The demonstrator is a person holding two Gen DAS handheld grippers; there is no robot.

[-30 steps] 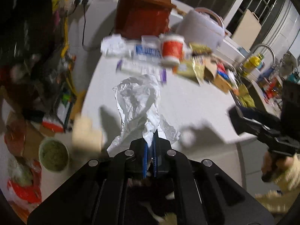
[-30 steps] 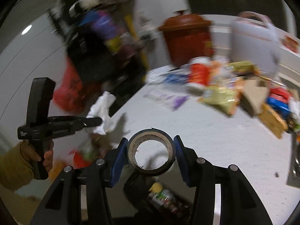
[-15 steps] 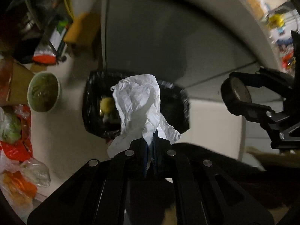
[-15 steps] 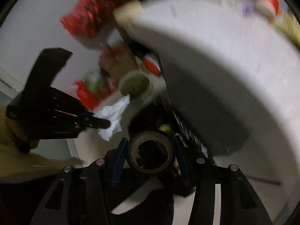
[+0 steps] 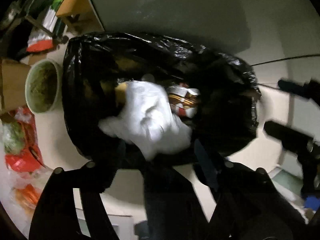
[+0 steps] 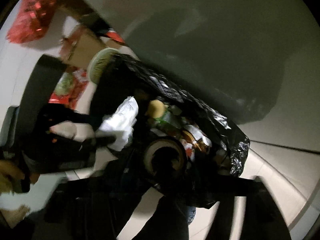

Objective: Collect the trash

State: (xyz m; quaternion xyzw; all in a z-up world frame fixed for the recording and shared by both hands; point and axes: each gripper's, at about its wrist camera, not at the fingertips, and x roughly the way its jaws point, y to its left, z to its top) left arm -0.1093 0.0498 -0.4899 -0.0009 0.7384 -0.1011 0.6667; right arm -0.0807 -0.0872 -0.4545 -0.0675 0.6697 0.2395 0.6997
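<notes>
A bin lined with a black trash bag (image 5: 230, 76) stands on the floor under the counter and holds wrappers. My left gripper (image 5: 162, 156) is open over its mouth. The crumpled white tissue (image 5: 148, 118) is loose just past the spread fingers, over the bin. In the right wrist view the tissue (image 6: 122, 124) sits at the left gripper's tips. My right gripper (image 6: 164, 160) is over the bin (image 6: 236, 146) with its fingers spread, and the tape roll (image 6: 166, 156) is blurred between them; contact cannot be told.
A green-filled bowl (image 5: 43, 88) and a cardboard box (image 5: 10, 84) stand left of the bin. Red and orange bags (image 5: 22, 156) lie on the floor at the left. The curved counter wall (image 5: 180, 10) rises behind the bin.
Both grippers swung down from the countertop to the black bin. The left jaws opened and let the tissue go. The right fingers spread from the tape roll.
</notes>
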